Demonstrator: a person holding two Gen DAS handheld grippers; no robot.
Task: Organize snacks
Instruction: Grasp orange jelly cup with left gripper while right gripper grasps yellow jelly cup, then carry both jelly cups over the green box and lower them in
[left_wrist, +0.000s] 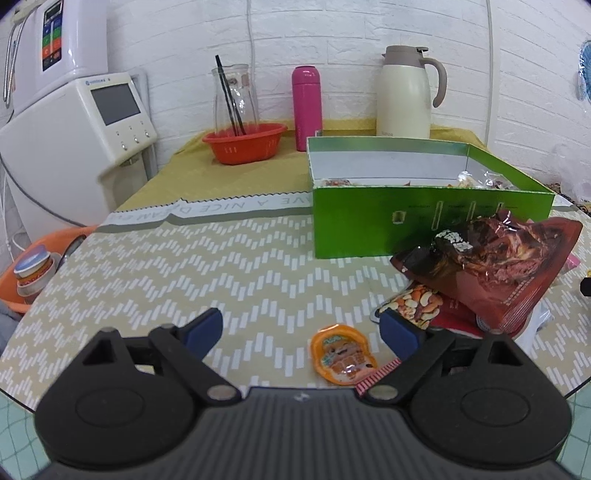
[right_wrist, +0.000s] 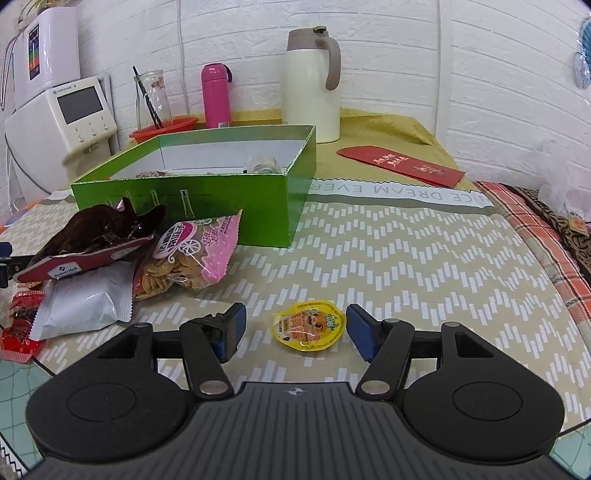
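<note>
A green open box (left_wrist: 424, 218) (right_wrist: 207, 199) stands on the table with a few snacks inside. My left gripper (left_wrist: 301, 328) is open, low over the table, with an orange jelly cup (left_wrist: 341, 354) between its fingers. A dark red jerky bag (left_wrist: 491, 266) lies on a mixed-nuts packet (left_wrist: 413, 301) to its right. My right gripper (right_wrist: 295, 326) is open, and a yellow jelly cup (right_wrist: 310, 325) lies between its fingers. To its left lie a pink cracker bag (right_wrist: 192, 254), a white packet (right_wrist: 81, 299), the jerky bag (right_wrist: 99, 229) and a small red packet (right_wrist: 20, 325).
At the back stand a cream thermos jug (left_wrist: 404, 92) (right_wrist: 312, 85), a pink bottle (left_wrist: 306, 107) (right_wrist: 216, 96), a glass carafe (left_wrist: 232, 96) and a red basket (left_wrist: 243, 142). A white appliance (left_wrist: 74, 122) is left. A red envelope (right_wrist: 400, 164) lies right of the box.
</note>
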